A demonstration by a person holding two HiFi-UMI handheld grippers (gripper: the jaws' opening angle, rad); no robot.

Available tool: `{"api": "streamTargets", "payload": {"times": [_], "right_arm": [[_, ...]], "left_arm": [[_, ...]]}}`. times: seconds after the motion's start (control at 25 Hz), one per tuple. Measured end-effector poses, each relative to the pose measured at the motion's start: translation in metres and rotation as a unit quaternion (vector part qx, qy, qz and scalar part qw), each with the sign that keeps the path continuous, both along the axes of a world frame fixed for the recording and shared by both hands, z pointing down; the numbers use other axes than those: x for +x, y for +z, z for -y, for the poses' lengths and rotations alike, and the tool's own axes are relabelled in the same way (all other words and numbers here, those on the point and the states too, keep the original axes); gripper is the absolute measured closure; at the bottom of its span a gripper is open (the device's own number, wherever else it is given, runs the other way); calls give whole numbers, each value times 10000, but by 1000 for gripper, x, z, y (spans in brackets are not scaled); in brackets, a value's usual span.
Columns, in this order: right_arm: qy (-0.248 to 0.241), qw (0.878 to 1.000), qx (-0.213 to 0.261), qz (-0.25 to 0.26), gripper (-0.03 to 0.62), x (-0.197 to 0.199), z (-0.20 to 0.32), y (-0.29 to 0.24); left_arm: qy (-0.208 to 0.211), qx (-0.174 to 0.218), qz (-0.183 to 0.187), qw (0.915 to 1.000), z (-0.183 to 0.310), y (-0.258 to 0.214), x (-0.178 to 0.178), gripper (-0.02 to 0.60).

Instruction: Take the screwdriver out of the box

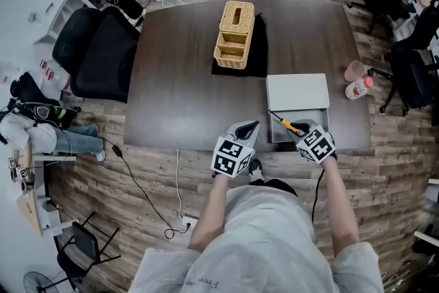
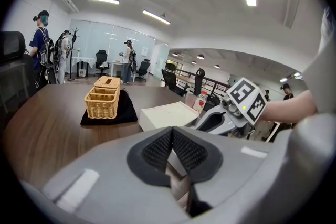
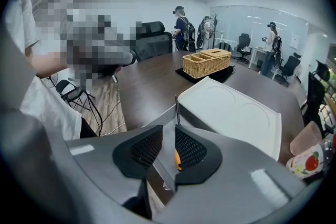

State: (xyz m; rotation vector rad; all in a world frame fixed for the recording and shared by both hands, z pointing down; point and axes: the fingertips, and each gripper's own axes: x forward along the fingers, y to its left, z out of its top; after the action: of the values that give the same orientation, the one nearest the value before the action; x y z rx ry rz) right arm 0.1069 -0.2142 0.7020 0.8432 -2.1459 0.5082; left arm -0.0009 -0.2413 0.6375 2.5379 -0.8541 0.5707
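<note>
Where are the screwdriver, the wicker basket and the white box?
screwdriver (image 1: 293, 127), head view, on its orange handle.
wicker basket (image 1: 230, 63), head view, on its near wall.
white box (image 1: 297, 92), head view, on its lid.

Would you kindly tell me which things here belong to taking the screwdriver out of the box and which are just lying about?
For the job: screwdriver, white box, right gripper with the screwdriver between its parted jaws.

Lying about: wicker basket, black cloth, cup, bottle; the left gripper is shut on nothing.
</note>
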Motion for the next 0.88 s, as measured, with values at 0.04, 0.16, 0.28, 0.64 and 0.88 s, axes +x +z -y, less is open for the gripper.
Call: {"api": "streamTargets", "payload": {"times": [0.04,0.16,0.28,0.64,0.88], "right_arm": [[-13,10000,-36,12,537,0,0,0],[-46,9999,-115,19,516,-2,3,2],[-56,9998,-169,12,514,-2,4,5],[-96,9988,-445,-167,514,1,4,20],[-121,9983,-499,-261,514,0,6,28]], "left_arm": [[-5,5,3,10000,0,0,-1,528],[-40,21,25,10000,2,0,-4,528],[-100,41,20,9999,3,-2,-9,528],[-213,55,120,9997,6,0,-21,528],[-339,74,146,9993,7,0,-31,528]]}}
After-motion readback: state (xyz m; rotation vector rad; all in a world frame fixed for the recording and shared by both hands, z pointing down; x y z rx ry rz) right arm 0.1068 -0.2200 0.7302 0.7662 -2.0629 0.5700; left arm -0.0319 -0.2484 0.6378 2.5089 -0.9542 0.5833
